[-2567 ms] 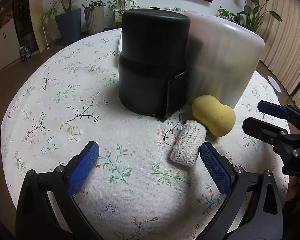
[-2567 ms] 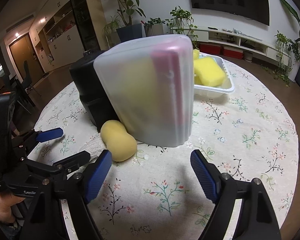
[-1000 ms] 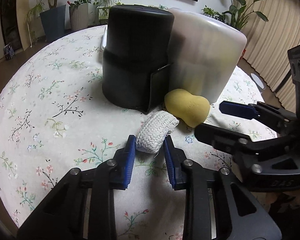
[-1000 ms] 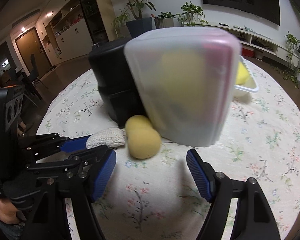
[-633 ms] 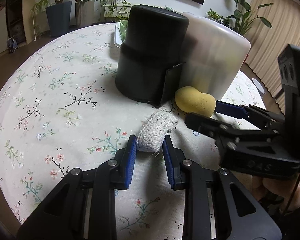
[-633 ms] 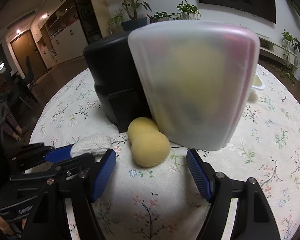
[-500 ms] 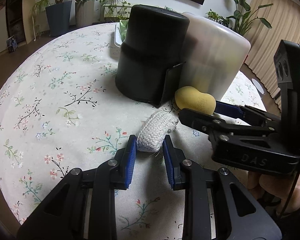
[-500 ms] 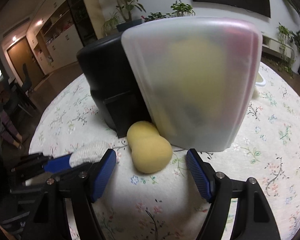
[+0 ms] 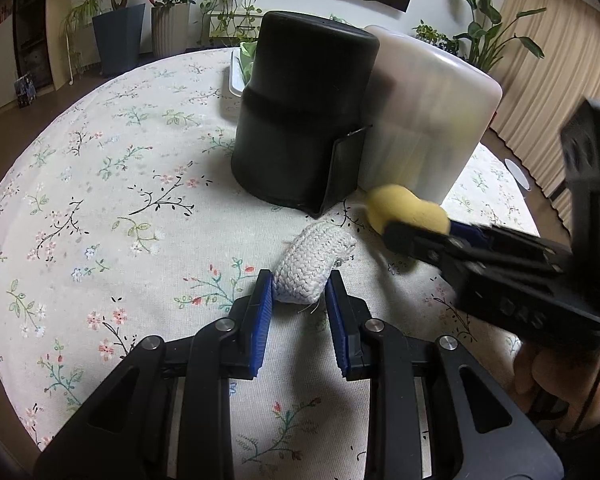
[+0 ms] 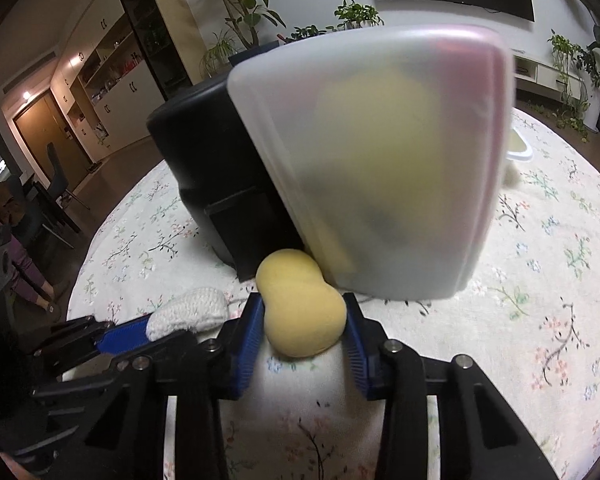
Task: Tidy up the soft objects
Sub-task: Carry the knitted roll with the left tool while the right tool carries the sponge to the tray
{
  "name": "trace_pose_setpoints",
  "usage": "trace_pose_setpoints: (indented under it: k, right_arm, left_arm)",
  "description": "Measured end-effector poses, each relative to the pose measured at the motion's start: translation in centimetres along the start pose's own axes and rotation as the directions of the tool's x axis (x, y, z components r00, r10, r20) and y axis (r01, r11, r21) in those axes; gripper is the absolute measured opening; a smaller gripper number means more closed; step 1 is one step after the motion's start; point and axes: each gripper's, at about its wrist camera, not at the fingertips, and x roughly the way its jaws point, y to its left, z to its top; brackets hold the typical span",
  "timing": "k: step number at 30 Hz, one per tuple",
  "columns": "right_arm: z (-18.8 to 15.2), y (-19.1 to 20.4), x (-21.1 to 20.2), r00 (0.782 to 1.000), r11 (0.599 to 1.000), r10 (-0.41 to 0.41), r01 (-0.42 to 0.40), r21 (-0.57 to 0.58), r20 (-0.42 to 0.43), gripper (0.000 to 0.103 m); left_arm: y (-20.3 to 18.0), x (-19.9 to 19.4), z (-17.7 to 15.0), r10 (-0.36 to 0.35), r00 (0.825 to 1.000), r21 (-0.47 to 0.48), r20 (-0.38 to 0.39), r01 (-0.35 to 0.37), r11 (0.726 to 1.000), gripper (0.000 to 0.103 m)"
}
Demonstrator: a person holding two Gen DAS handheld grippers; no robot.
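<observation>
Looking along the left gripper (image 9: 298, 292), we see its blue fingers (image 9: 262, 312) clamped on the near end of a white knitted roll (image 9: 306, 266) lying on the flowered tabletop (image 9: 100, 200). Our right gripper (image 10: 304, 320) has just been closing; its fingers (image 10: 248, 336) now press both sides of a yellow sponge (image 10: 302, 308). That sponge sits just before a black container (image 9: 304, 120) and a frosted plastic box (image 10: 380, 160).
</observation>
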Motion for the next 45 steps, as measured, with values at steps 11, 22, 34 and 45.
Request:
trace_pose_setpoints:
  k: [11,22,34,45]
  right_arm:
    - [-4.5,-1.5,-5.3,0.999,0.999,-0.037,0.037,-0.012,-0.027,0.039]
    - [-4.6,-7.0,-10.7,0.997,0.996,-0.079,0.08,0.05,-0.022,0.039]
    - [0.1,-14.2,-14.8,0.988,0.984,-0.15,0.147,0.098,0.03,0.039]
    - [12.7,-17.7,-13.6,0.959,0.962,-0.27,0.271,-0.008,0.089,0.039]
  left_arm:
    - [-1.7,-1.5,-1.0,-0.015,1.0,0.033,0.013,0.015,0.999,0.024]
    - [-2.2,-3.8,-1.7,-0.021,1.0,0.017,0.009,0.021,1.0,0.024]
    - [2.6,-8.5,6.6,0.044,0.99,-0.001,0.132,-0.044,0.999,0.024]
    - [3.5,-4.7,19.1,0.069,0.992,0.103,0.109,-0.08,0.991,0.024]
